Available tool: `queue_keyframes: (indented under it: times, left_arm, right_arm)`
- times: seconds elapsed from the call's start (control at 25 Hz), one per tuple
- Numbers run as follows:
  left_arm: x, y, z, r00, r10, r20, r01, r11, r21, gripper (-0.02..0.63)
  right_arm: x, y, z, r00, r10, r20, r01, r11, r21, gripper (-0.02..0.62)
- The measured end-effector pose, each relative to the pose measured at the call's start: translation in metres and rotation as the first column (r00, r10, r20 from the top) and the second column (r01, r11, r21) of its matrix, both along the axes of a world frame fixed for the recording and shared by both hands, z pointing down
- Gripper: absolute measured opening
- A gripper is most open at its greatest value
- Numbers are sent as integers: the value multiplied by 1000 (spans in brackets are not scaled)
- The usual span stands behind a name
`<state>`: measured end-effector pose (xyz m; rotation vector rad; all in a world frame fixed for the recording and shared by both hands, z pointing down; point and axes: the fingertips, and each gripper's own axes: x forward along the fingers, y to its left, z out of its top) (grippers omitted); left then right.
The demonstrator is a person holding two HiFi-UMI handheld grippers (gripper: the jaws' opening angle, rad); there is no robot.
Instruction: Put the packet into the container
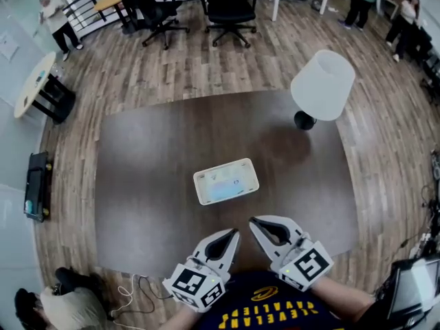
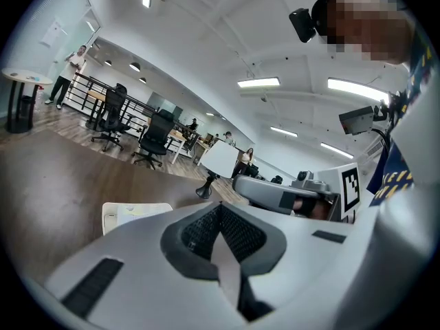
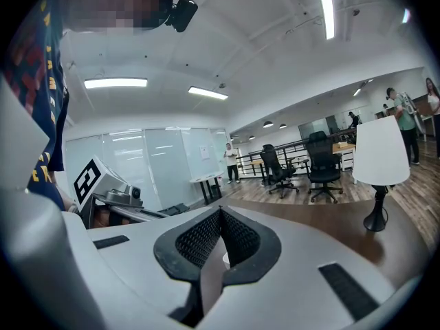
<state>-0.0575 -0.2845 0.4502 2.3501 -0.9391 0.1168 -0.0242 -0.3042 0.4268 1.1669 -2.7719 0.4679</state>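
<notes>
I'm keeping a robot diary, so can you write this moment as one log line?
left tool: shut, empty | right tool: shut, empty | container: mid-table | bluish item: inside container | lamp: far right

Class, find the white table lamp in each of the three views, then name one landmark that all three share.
Head view: lamp at upper right, near the far right corner of the table.
Left gripper view: lamp at centre, at the table's far edge.
Right gripper view: lamp at the right edge, on the table.
Shared landmark: the black office chairs beyond the table.
</notes>
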Motion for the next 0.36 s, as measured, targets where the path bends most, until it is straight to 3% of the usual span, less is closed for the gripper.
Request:
queue_keyframes:
  times: [0.36]
  left_arm:
    - [1,-3,10,1000,-13,8,13,1000,9,0]
  right_arm:
    - [2,-1,13,1000,-10,-7,10,1000,-14,9]
